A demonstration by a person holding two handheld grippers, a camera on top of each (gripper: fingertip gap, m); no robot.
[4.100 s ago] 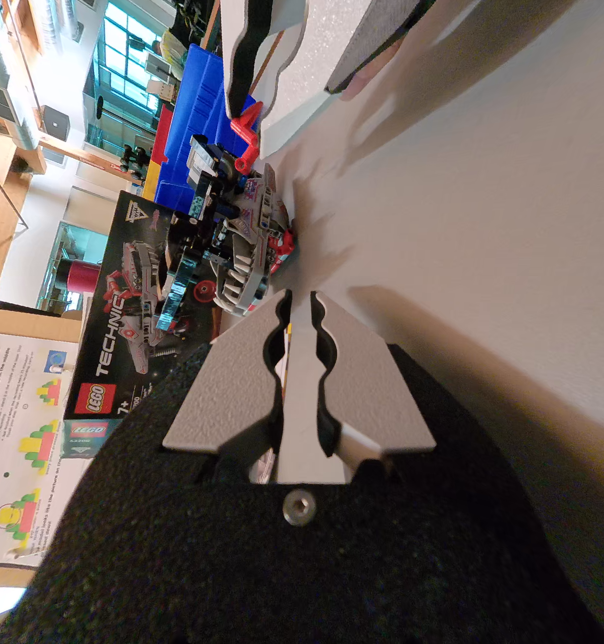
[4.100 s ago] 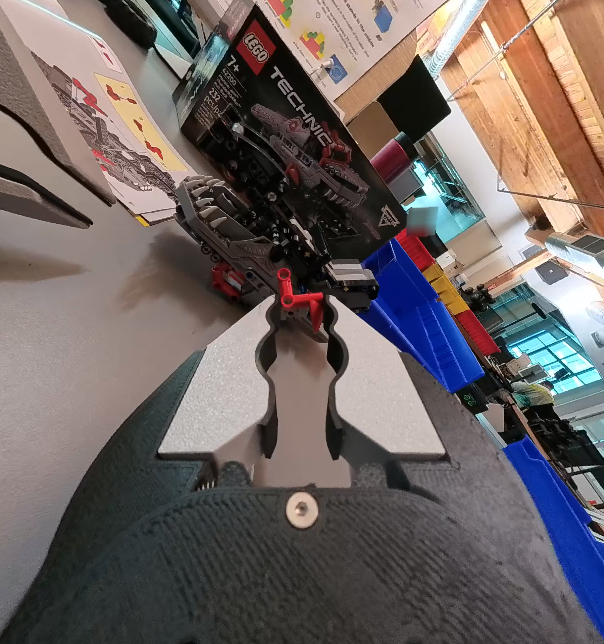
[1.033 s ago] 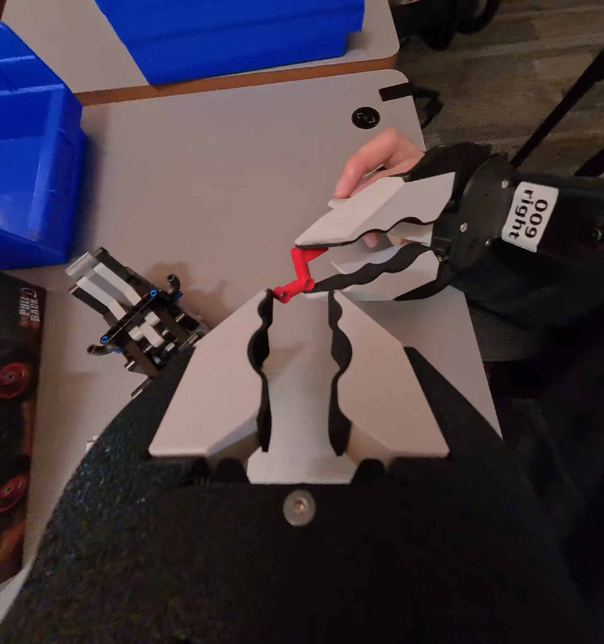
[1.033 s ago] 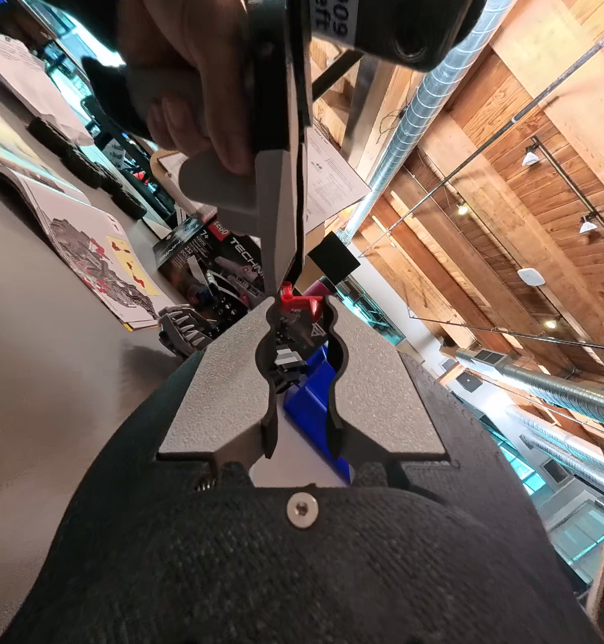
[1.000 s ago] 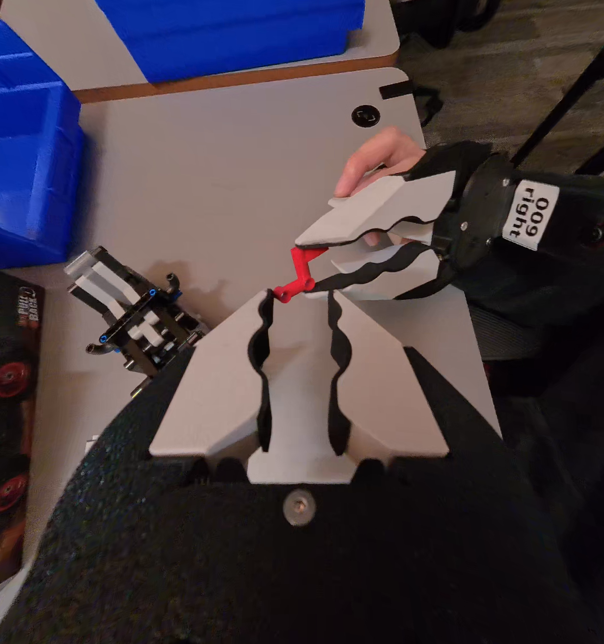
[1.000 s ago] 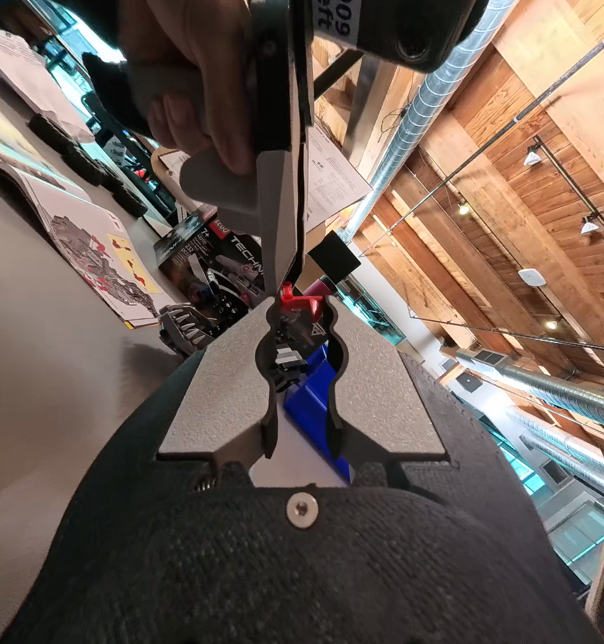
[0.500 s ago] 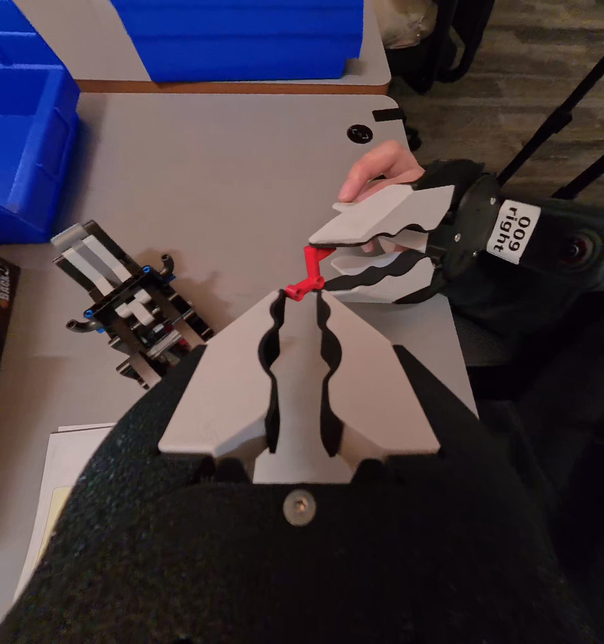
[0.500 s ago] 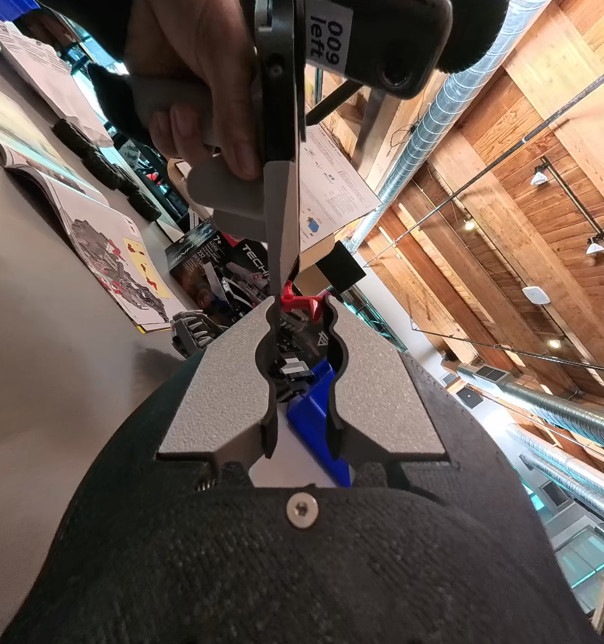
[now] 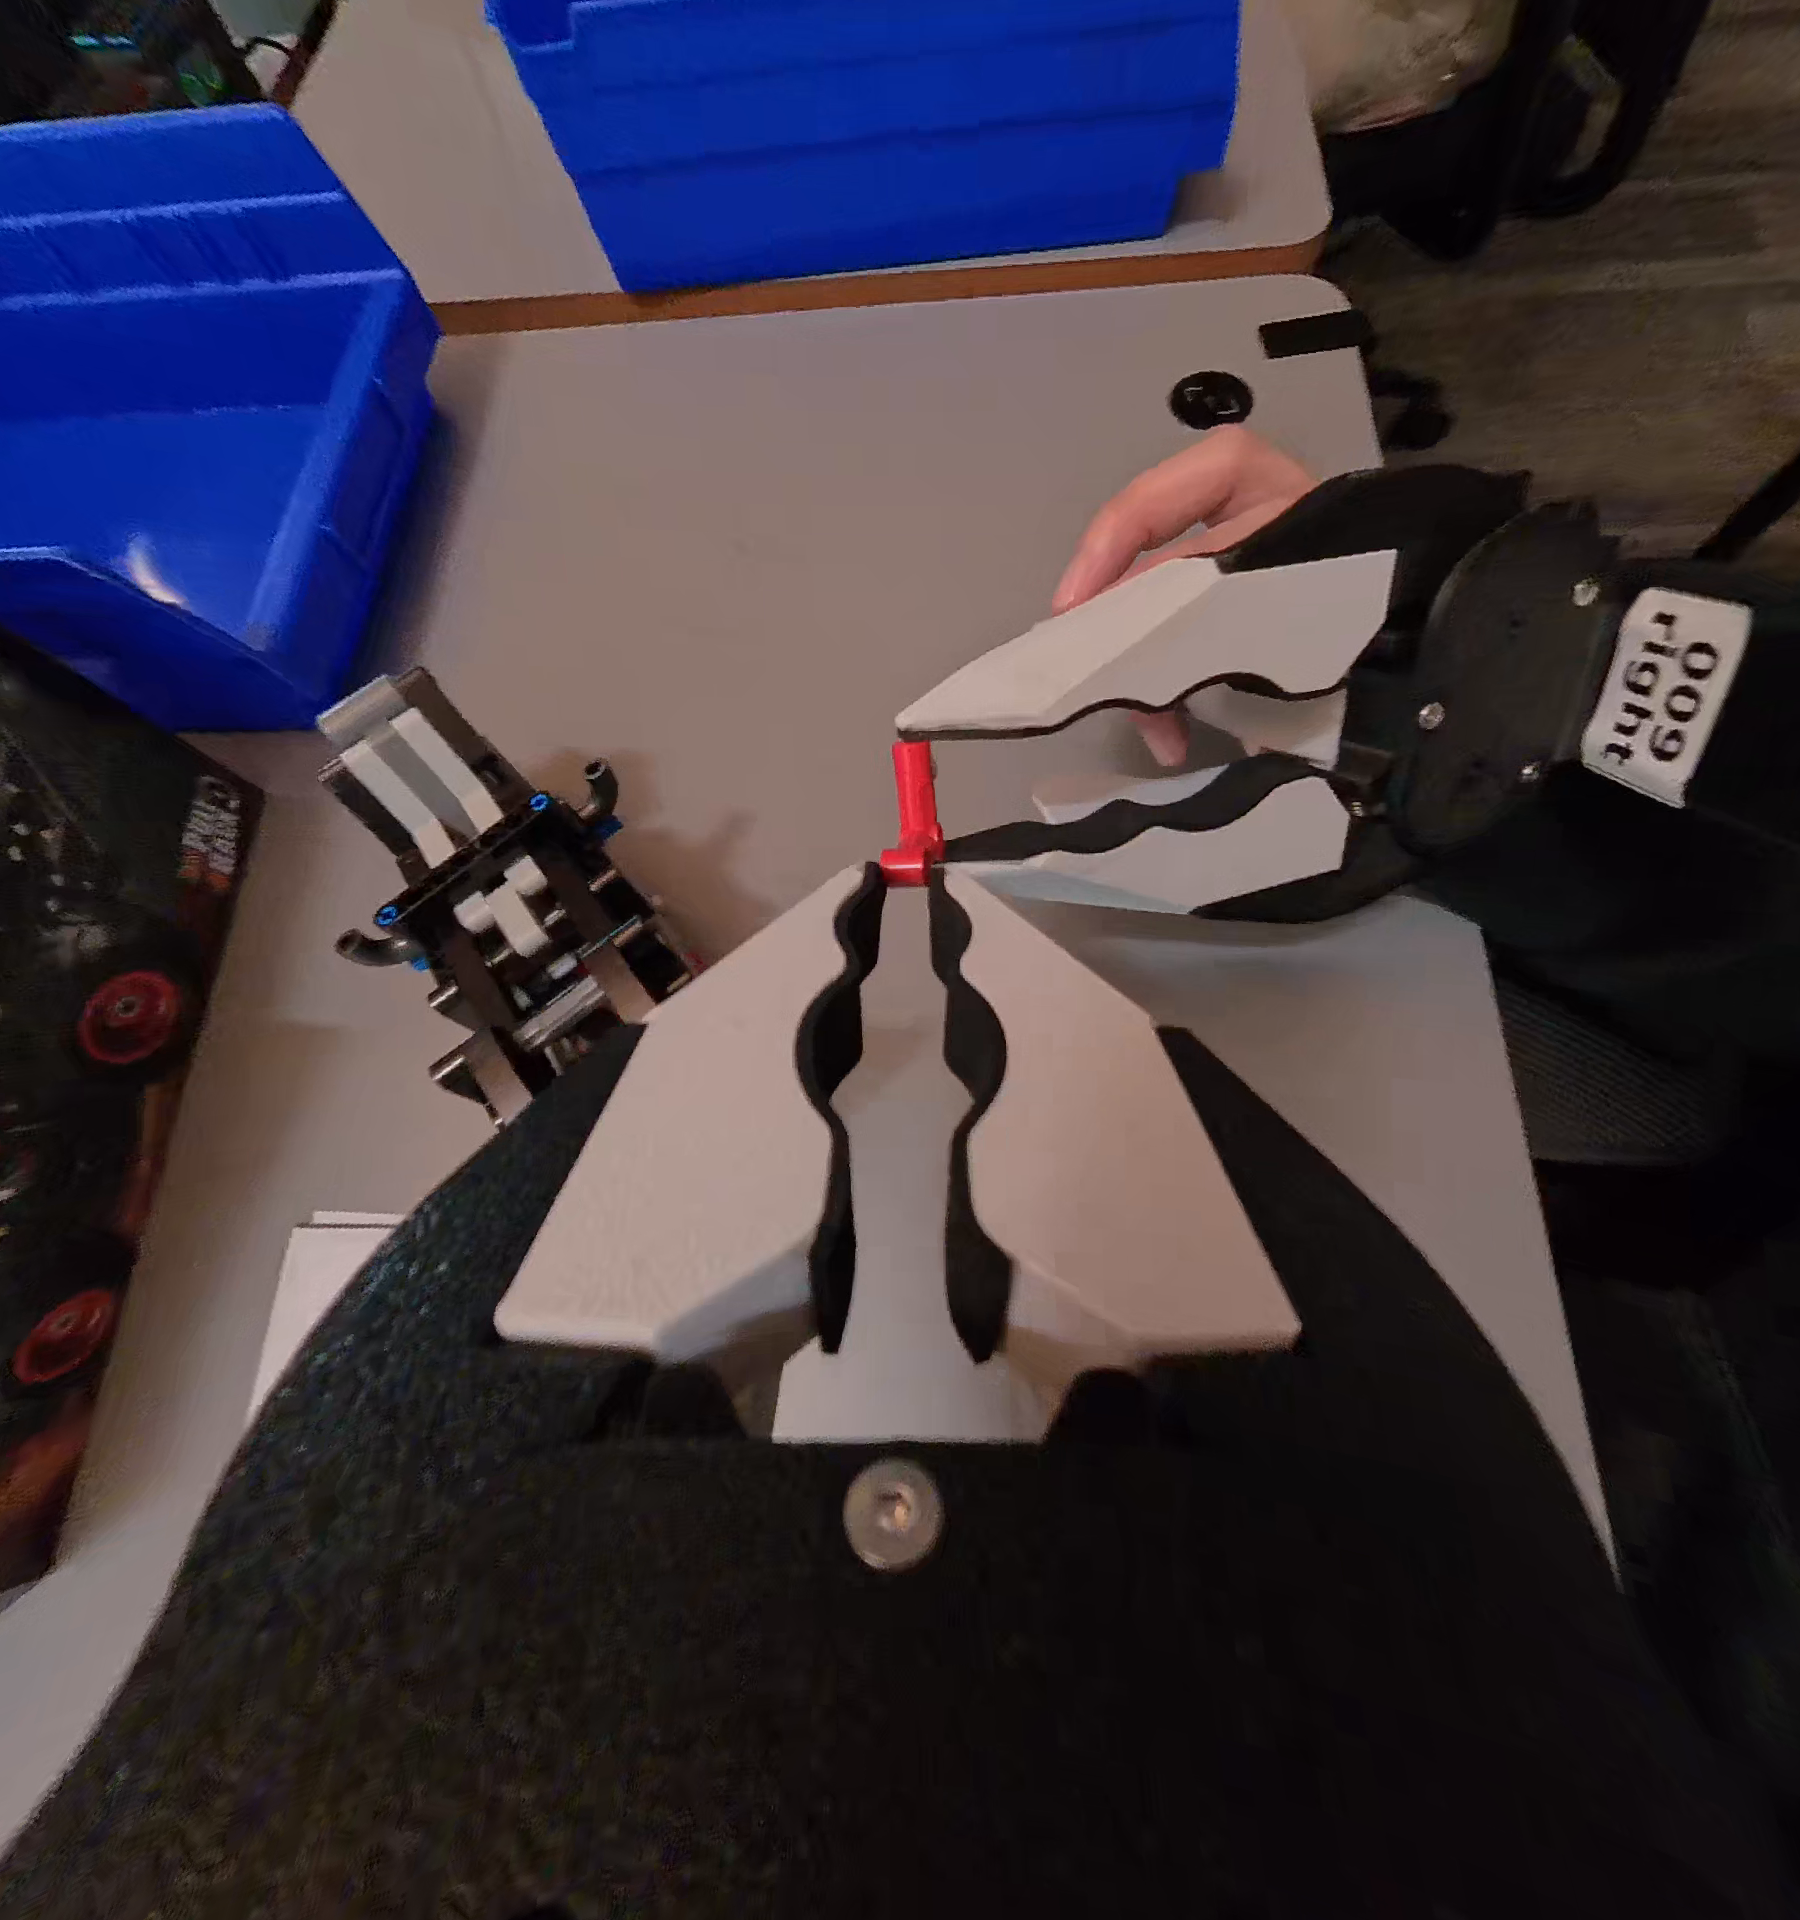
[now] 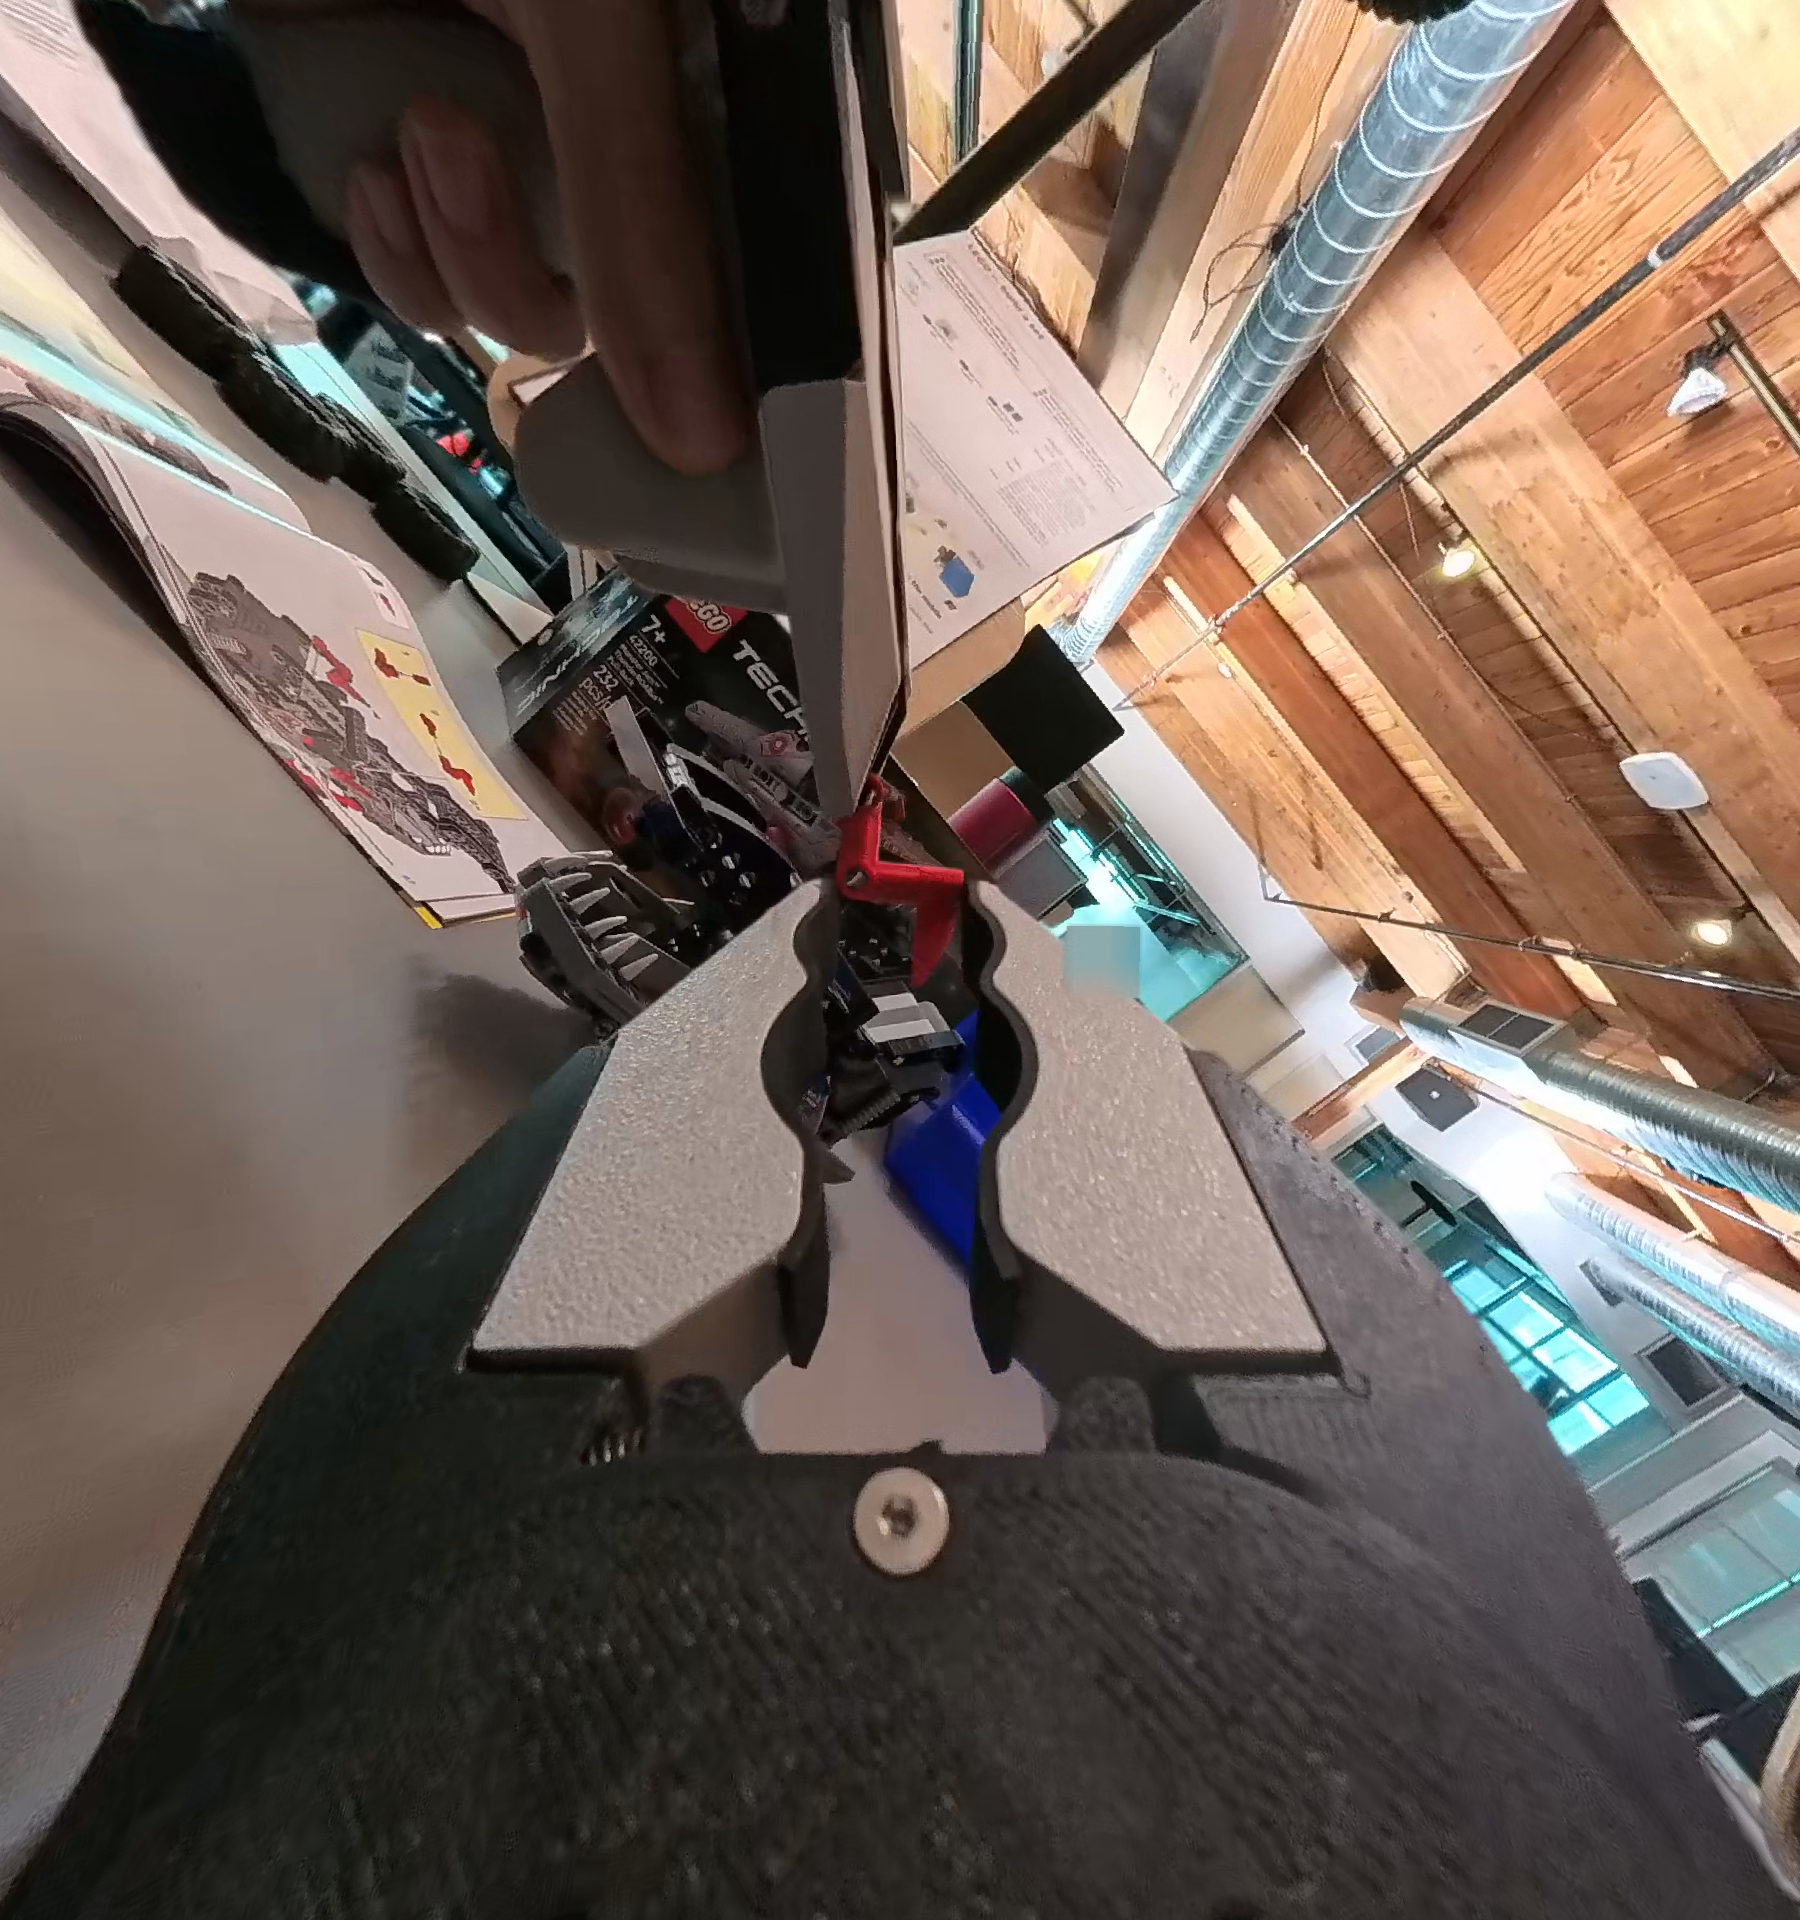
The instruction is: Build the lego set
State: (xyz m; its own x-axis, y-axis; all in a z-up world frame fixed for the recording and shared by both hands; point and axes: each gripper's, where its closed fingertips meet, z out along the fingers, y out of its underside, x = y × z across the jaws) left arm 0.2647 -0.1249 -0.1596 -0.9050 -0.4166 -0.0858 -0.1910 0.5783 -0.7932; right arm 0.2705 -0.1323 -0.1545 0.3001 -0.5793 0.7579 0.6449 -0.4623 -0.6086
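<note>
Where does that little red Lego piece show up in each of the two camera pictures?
Left wrist view: the red Lego piece sits centre, at this camera's own tong tips.
Right wrist view: centre, spanning its tong tips.
Shared landmark: the dark toothed Lego model on the table.

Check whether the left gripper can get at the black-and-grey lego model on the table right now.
Probably not yet: the left gripper is pinching one end of the small red lego piece, which the right gripper also holds. The black-and-grey lego model itself sits uncovered.
</note>
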